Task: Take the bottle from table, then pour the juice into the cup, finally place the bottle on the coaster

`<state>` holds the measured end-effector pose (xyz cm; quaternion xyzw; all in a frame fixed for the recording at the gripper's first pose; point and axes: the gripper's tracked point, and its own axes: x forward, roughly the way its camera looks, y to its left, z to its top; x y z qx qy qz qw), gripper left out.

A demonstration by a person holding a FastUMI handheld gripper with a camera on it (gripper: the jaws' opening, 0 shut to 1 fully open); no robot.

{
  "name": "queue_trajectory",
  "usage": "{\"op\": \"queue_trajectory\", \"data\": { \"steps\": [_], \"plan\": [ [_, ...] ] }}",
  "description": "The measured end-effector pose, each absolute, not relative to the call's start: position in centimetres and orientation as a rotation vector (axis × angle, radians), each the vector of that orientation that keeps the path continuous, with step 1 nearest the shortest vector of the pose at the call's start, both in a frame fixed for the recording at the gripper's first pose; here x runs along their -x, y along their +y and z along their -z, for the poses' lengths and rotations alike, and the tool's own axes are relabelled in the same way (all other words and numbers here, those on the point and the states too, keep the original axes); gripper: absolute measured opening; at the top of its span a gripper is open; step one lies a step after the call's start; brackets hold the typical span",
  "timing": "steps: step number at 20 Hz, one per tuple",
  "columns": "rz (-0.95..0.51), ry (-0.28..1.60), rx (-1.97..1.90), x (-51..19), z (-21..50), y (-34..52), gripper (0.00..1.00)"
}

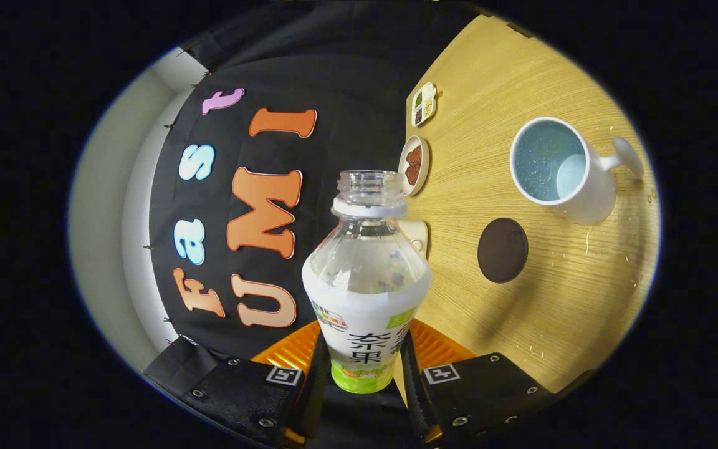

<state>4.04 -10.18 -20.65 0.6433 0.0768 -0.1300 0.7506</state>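
A clear plastic bottle (pixel 365 274) with a white label and no cap sits between my fingers, and my gripper (pixel 362 368) is shut on its labelled body. The view is rolled, so the wooden table (pixel 577 299) stands to the right of the bottle. A white cup (pixel 561 168) with a pale blue inside and a handle rests on the table beyond the fingers; its mouth faces me. A dark round coaster (pixel 502 250) lies flat on the wood between the bottle and the cup.
Near the table's far edge are a small plate with brown food (pixel 414 164) and a little divided dish (pixel 424 103). Water drops dot the wood around the cup. The black cloth wall hangs behind the bottle.
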Motion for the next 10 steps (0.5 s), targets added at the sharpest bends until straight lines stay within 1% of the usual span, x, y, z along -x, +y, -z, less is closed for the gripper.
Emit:
{"op": "queue_trajectory", "data": {
  "steps": [10],
  "plan": [
    [0.328, 0.174, -1.506, -4.1, 21.8, -10.5, 0.56]
  ]
}}
